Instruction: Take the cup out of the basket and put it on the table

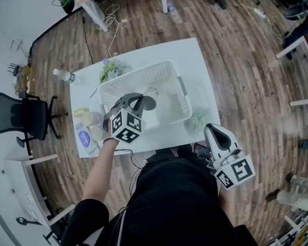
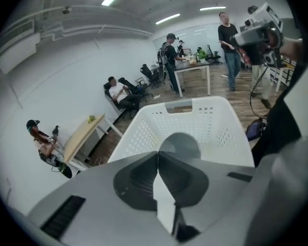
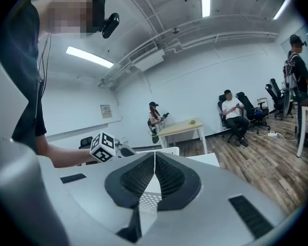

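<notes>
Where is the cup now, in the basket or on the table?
Not on the table: the left gripper, fingers shut on it, holds the cup over the basket; whether it clears the rim, cannot tell.

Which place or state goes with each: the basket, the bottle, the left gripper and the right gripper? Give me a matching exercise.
Things:
1 basket
2 bottle
3 left gripper
4 right gripper

Places or states:
A shut on nothing, off the near edge of the table
B far left corner of the table
C middle of the table
D above the basket, shut on the cup

Pairs: 1-C, 2-B, 3-D, 4-A
</notes>
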Demonstrator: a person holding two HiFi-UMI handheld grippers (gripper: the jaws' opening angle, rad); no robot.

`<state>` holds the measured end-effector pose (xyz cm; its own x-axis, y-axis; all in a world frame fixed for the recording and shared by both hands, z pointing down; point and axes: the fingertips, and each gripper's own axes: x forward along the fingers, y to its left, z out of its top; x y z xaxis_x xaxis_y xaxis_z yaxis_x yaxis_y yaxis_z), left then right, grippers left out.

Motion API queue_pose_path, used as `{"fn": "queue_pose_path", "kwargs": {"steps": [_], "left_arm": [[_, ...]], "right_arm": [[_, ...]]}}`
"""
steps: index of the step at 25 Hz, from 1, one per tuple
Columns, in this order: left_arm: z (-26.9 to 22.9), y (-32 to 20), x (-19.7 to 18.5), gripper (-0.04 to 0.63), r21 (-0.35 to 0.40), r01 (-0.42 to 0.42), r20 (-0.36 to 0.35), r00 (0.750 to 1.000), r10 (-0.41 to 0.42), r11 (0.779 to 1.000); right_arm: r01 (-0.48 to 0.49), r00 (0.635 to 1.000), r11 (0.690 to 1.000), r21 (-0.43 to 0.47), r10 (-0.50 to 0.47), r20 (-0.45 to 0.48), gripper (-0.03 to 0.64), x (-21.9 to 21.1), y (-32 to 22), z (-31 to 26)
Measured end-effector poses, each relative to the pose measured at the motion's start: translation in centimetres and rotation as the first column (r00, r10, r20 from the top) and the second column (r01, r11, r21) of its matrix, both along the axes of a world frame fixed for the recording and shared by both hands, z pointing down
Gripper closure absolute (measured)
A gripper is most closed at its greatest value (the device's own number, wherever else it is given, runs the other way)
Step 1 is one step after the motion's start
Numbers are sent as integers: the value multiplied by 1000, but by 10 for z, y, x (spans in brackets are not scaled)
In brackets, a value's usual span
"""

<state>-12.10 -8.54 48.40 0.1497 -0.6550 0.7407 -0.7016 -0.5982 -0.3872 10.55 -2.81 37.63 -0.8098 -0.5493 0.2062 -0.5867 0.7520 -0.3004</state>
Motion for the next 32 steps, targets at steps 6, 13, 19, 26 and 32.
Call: {"fn": "queue_pose_path", "kwargs": {"steps": [6,13,19,26,32], "left_arm": [[-68,36,-29,578,102,139,-64,989,-133,985],[-104,102,-86,578,137,350,-93,936,-340,927],[-100,174,-136,578,103,571,-125,820,-559,815],[-71,251,-177,578,6,750,-191,651,-735,662],[10,291,-184,578,-215,825,-238,474,-847,522]], "right_arm": [[144,989,990,3,-144,22,591,-40,2,-3],[320,947,947,-2,-320,36,591,-89,13,-4],[456,890,890,-13,-455,46,591,-123,26,1],[524,851,851,-20,-523,45,591,-150,42,4],[542,840,840,-28,-541,39,591,-153,43,13]]}}
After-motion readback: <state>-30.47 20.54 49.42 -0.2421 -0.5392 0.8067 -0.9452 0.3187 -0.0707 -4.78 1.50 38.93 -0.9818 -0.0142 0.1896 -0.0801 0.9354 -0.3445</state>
